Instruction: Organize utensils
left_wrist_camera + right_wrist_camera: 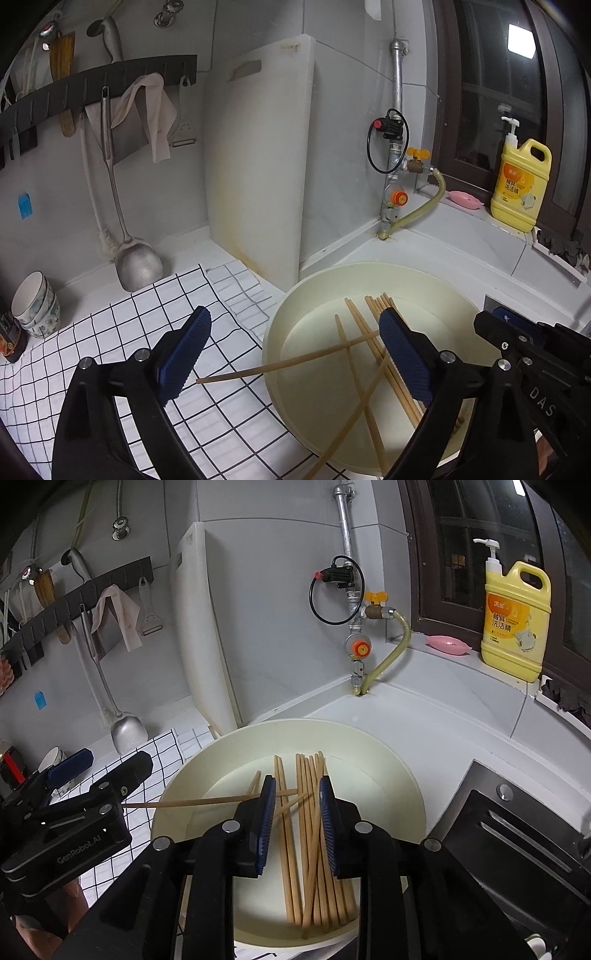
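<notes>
Several wooden chopsticks lie in a round cream basin on the counter. One chopstick sticks out over the basin's left rim. My right gripper is open, low over the chopsticks, its blue pads on either side of the bundle. My left gripper is open wide and empty at the basin's left side, one pad over the basin, the other over the checked cloth. The chopsticks also show in the left wrist view. The left gripper's body shows in the right wrist view.
A white cutting board leans on the wall. A metal spatula and other tools hang from a dark rail. Stacked bowls stand at the left. A yellow detergent bottle and pink soap dish sit on the sill. A stove edge is at right.
</notes>
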